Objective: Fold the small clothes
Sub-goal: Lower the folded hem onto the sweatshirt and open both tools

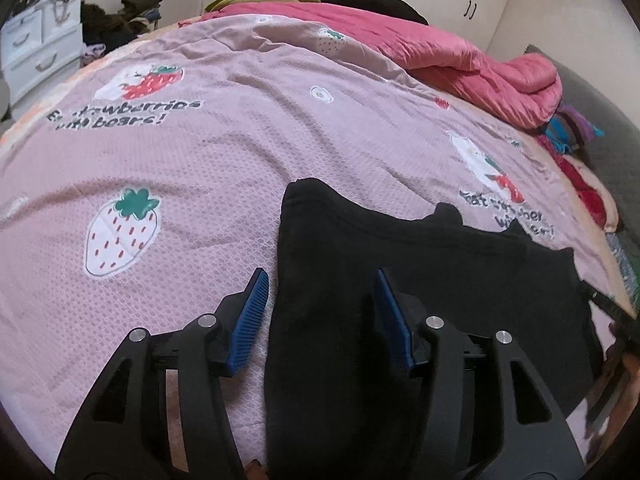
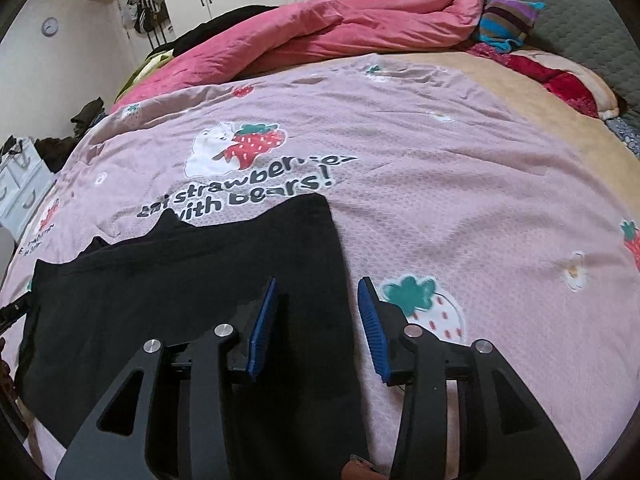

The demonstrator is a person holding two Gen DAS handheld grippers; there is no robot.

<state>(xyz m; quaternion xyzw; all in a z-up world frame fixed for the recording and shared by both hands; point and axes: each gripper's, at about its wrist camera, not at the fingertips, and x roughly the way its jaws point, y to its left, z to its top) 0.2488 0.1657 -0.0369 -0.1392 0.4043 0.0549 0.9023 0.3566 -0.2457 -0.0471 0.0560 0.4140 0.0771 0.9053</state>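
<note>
A small black garment (image 1: pixel 440 280) lies spread flat on a pink strawberry-print bedspread (image 1: pixel 200 168). My left gripper (image 1: pixel 320 276) is open and straddles the garment's left edge, with blue pads (image 1: pixel 250 320) either side of it. In the right wrist view the same garment (image 2: pixel 180 280) fills the lower left. My right gripper (image 2: pixel 318 284) is open over the garment's right edge, one pad over black cloth, the other over the bedspread (image 2: pixel 440 200). Neither gripper holds anything.
A rolled pink quilt (image 2: pixel 340 24) lies along the bed's far side, with striped and red cloths (image 2: pixel 508 20) by the grey headboard (image 2: pixel 580 20). White drawers (image 1: pixel 36 52) and dark clothes stand at the left. Cupboard doors line the back wall.
</note>
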